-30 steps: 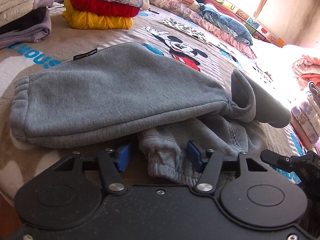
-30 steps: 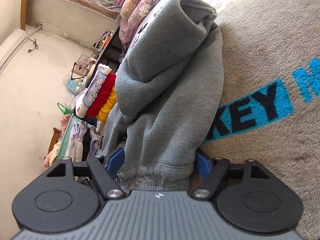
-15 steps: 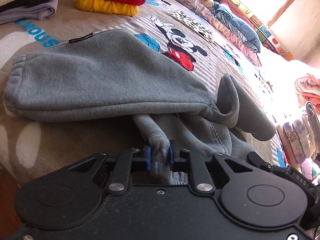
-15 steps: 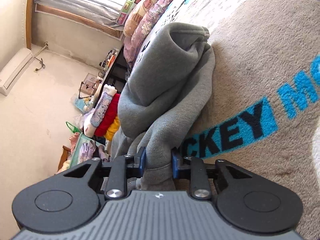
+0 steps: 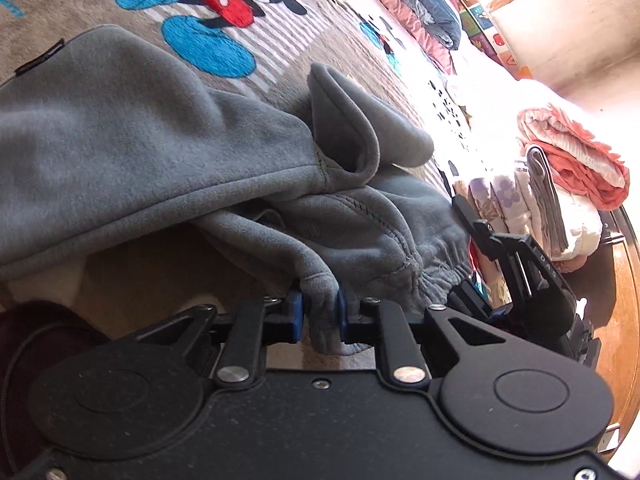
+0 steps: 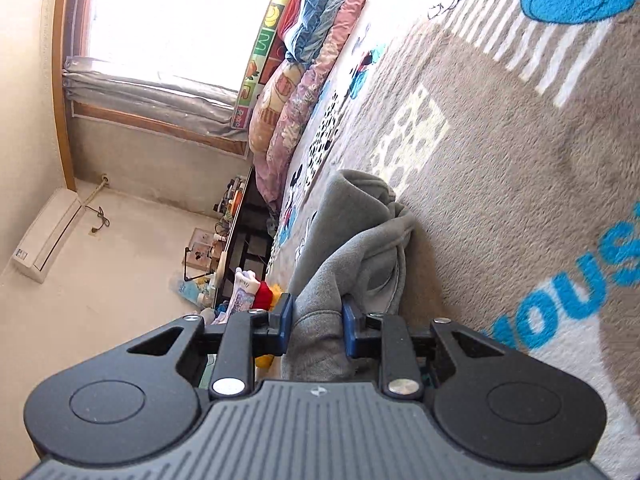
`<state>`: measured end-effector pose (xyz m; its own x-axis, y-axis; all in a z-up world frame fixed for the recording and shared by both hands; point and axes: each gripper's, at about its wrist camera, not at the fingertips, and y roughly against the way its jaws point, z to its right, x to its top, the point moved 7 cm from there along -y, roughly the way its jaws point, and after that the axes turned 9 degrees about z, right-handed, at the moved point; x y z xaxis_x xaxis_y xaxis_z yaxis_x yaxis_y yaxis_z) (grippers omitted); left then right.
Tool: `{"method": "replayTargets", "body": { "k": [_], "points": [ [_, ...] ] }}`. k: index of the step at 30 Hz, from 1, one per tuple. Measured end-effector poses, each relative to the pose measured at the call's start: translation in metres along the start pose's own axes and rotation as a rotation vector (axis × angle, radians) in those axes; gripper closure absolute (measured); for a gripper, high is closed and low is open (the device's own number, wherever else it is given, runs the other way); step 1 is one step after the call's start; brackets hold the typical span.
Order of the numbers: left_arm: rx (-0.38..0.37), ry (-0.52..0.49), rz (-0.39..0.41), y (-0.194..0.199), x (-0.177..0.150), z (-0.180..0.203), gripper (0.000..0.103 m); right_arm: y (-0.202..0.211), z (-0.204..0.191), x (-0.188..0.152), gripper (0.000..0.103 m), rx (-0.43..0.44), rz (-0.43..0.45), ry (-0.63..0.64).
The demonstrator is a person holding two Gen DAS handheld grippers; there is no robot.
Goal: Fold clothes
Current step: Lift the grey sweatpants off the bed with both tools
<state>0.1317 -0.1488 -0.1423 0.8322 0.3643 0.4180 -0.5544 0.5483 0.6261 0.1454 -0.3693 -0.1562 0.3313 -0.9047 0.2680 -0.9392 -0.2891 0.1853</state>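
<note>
Left gripper (image 5: 319,316) first: a bunched fold of the grey fleece sweatpants (image 5: 152,152) is pinched tight between its blue pads, the garment lying heaped on the beige cartoon-mouse plush blanket (image 5: 280,40). Over to the right wrist view: right gripper (image 6: 318,330) is clamped on a thicker gathered edge of the same sweatpants (image 6: 352,248), draped down onto the blanket (image 6: 500,184).

Sunlit curtained window (image 6: 160,20) above beige wall (image 6: 100,280), cartoon-print blanket (image 6: 500,160) on the bed.
</note>
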Motion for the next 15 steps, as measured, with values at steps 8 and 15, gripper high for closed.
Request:
{"method": "replayTargets", "body": {
  "k": [8,15],
  "points": [
    [-0.029,-0.046,-0.136,-0.037,-0.048,0.036,0.081,0.015,0.023,0.053,0.077,-0.084,0.060,0.013],
    [-0.096,-0.067,-0.139,-0.014,-0.044,0.034,0.054,0.042,0.060,0.061,0.043,-0.208,0.144,0.017]
  ]
}}
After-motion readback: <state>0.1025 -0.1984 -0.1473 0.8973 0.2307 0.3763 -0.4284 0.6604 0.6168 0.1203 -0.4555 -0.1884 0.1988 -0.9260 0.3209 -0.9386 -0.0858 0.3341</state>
